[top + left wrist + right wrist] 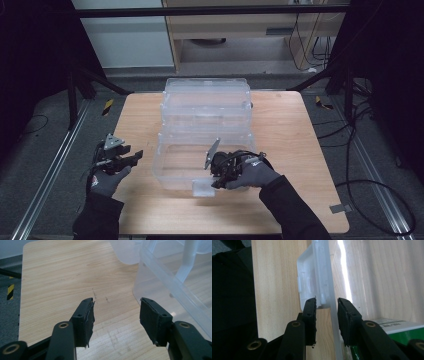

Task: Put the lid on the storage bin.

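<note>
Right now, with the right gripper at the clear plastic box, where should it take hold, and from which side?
Grip the near wall of the clear plastic box beside its front latch. Come from above: the right gripper already straddles that thin upright wall, one jaw outside and one inside. The rim is narrow and straight, so the pads should close flat on it. The left gripper hangs open beside the box.

Looks like a lab: wooden table (150,120) inside a black metal frame (210,11), cables (380,195) across grey carpet.

Dim, dark-edged high view, brighter gripper views, glare streaking the clear plastic box (342,270), near parts slightly soft.
</note>
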Demonstrator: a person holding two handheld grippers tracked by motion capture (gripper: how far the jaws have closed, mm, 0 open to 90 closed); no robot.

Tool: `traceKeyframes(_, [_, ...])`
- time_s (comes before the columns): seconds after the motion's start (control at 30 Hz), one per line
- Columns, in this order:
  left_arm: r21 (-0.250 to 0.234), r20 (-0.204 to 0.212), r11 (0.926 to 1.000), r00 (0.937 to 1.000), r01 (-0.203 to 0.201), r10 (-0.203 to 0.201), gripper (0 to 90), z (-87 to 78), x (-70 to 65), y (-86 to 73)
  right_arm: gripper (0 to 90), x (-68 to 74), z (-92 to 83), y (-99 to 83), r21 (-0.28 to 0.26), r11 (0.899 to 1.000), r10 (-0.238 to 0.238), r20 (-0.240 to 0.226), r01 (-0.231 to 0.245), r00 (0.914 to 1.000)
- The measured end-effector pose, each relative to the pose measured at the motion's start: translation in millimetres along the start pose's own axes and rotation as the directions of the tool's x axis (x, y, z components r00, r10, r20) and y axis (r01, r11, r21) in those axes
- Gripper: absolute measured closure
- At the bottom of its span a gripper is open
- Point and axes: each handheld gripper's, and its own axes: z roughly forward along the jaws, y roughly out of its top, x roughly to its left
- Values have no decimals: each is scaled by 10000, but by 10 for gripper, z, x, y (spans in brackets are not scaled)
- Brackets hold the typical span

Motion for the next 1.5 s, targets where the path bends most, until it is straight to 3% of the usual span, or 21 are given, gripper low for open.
traceKeyframes(0.3, [-175, 97, 9995, 9996, -280, 282, 443, -76, -38, 80, 695, -17, -1, 17, 210, 9997, 102, -152, -99, 9998])
traceKeyframes(0.53, [-747, 351, 9958, 9978, -530, 557, 443, -227, -63, 245, 695, -33, 1, 25, 253, 9996, 91, -231, -85, 9997])
traceKeyframes(0.83, [-1210, 1038, 9845, 9848, -1268, 1396, 458, -324, -116, 472, 696, -32, 2, 23, 252, 9996, 124, -246, -118, 9996])
traceKeyframes(0.93, [-1171, 1211, 9785, 9754, -1700, 1840, 484, -343, -142, 579, 696, -34, 3, 16, 194, 9998, 94, -239, -89, 9997])
traceKeyframes(1.07, [-995, 1324, 9657, 9587, -2399, 2518, 511, -367, -210, 724, 696, -32, 3, 13, 160, 9998, 101, -236, -97, 9997])
traceKeyframes(1.27, [-938, 1638, 9461, 9326, -3099, 3217, 532, -380, -320, 901, 697, -24, 4, 7, 108, 9999, 37, -189, -35, 9998])
traceKeyframes(1.3, [-901, 1710, 9426, 9274, -3214, 3326, 533, -383, -331, 932, 697, -25, 3, 6, 108, 9999, 24, -197, -22, 9998])
traceKeyframes(1.37, [-982, 1753, 9289, 9126, -3571, 3694, 549, -400, -349, 999, 696, -23, 2, 7, 129, 9999, 46, -191, -43, 9998])
traceKeyframes(1.5, [-1079, 2076, 9152, 8914, -3884, 4028, 569, -446, -378, 1119, 696, -22, 2, 6, 114, 9999, 39, -176, -37, 9998])
